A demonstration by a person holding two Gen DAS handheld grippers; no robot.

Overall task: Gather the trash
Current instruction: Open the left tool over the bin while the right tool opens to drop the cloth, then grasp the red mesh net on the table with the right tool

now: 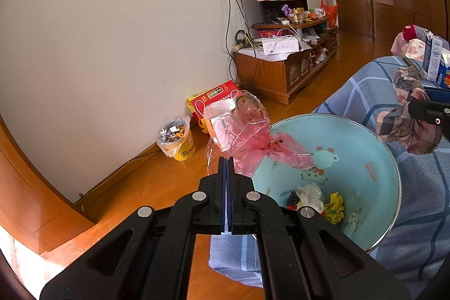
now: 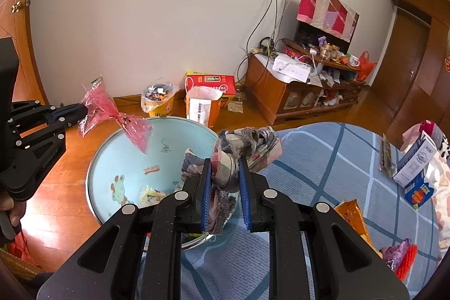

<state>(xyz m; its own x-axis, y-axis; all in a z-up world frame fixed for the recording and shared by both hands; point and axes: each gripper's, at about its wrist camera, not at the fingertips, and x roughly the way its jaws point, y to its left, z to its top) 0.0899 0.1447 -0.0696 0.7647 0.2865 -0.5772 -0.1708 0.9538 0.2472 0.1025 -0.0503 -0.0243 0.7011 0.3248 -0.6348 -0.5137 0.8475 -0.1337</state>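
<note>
Item: crumpled pink cellophane bag (image 1: 247, 131), translucent, pinched at one corner by our left gripper (image 1: 225, 159), jaws clenched on the film. Its long axis runs from those fingertips out over the rim of the light blue basin (image 1: 365, 131), far end drooping inside. Basin contents (partly hidden): a clear wrapper (image 1: 310, 196) and yellow crumpled paper (image 1: 334, 205). Our right gripper (image 2: 225, 182) grasps a bunched plaid cloth (image 2: 247, 142) above the basin's near rim. The basin sits on a blue checked bedcover (image 2: 323, 159).
</note>
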